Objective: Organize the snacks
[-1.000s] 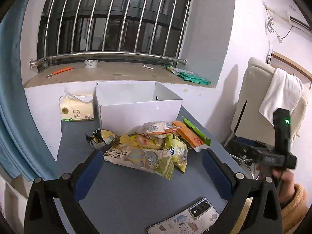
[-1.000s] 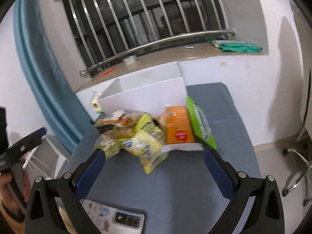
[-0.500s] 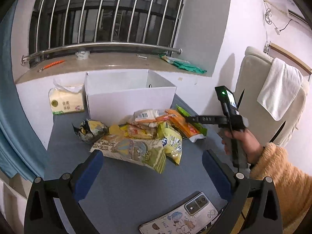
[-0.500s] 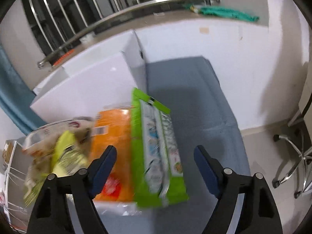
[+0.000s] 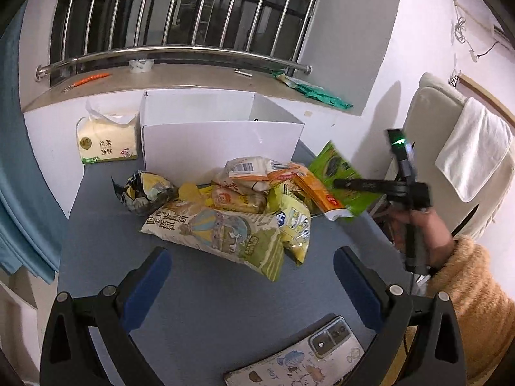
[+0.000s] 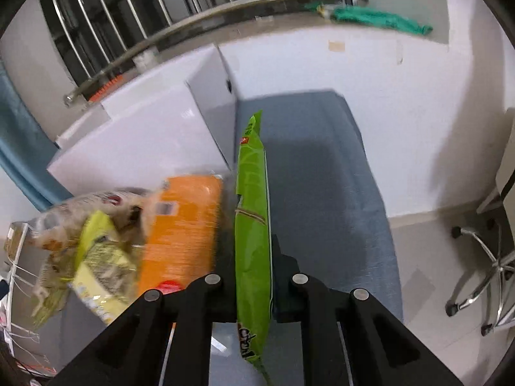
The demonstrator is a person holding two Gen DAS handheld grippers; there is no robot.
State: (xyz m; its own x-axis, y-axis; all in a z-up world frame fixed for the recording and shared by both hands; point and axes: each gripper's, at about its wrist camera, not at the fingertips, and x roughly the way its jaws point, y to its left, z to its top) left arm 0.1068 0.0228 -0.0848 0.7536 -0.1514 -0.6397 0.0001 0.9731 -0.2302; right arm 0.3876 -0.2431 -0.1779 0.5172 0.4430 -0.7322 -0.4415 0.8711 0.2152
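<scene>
The green snack packet is clamped edge-on by the right gripper, at the right of the snack pile on the grey worktop, near the white box. The left gripper is held above the worktop, fingers wide apart, nothing between them.

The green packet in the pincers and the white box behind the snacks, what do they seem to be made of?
Green packet: thin plastic film, probably, glossy; it creases and catches light where the right gripper has its jaws shut on it. White box: looks like matte cardboard, with flat stiff walls, sharp folded corners and no shine.
</scene>
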